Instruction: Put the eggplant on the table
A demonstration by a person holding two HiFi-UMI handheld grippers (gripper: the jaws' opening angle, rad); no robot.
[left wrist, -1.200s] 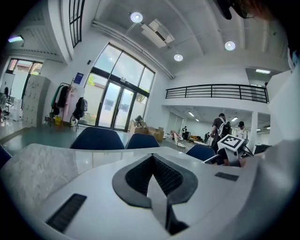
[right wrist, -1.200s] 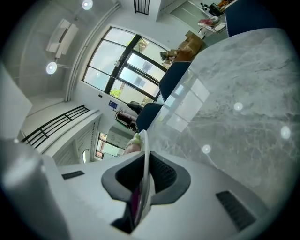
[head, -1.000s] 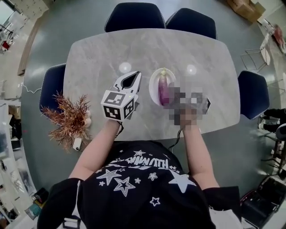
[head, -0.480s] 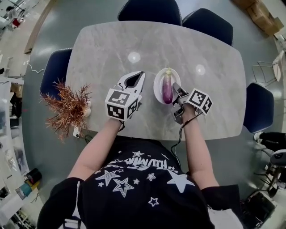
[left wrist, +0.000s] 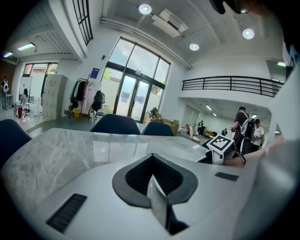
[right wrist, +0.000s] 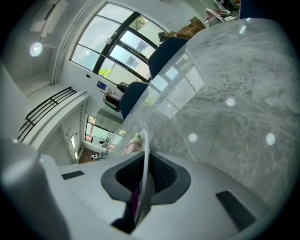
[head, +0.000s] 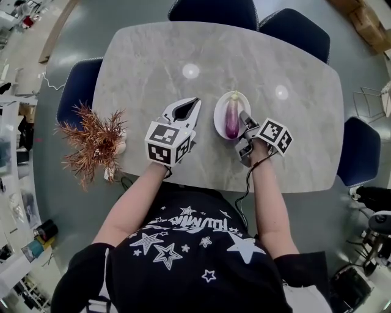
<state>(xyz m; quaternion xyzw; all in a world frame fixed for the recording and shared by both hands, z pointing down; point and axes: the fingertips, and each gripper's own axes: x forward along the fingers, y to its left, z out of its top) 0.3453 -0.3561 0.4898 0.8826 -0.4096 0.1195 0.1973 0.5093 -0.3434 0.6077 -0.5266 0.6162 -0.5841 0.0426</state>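
A purple eggplant (head: 232, 120) lies on a small white plate (head: 218, 116) near the middle of the grey marble table (head: 153, 67). My right gripper (head: 243, 126) is at the plate's near right rim, shut on that rim. In the right gripper view the plate's thin white edge (right wrist: 146, 154) runs between the jaws of the right gripper (right wrist: 140, 187), with the eggplant (right wrist: 132, 146) behind it. My left gripper (head: 193, 105) rests over the table to the left of the plate, shut and holding nothing. The left gripper view shows the pads of the left gripper (left wrist: 154, 187) pressed together.
A dried brown plant (head: 91, 143) stands off the table's left edge. Dark blue chairs sit at the far side (head: 211, 9) (head: 293, 30), at the left (head: 76, 85) and at the right (head: 360, 150). People stand far off in the hall (left wrist: 243, 126).
The head view has drifted, so the table sits a little lower and to the right. My right gripper stays at the plate's rim. The left gripper has hardly moved.
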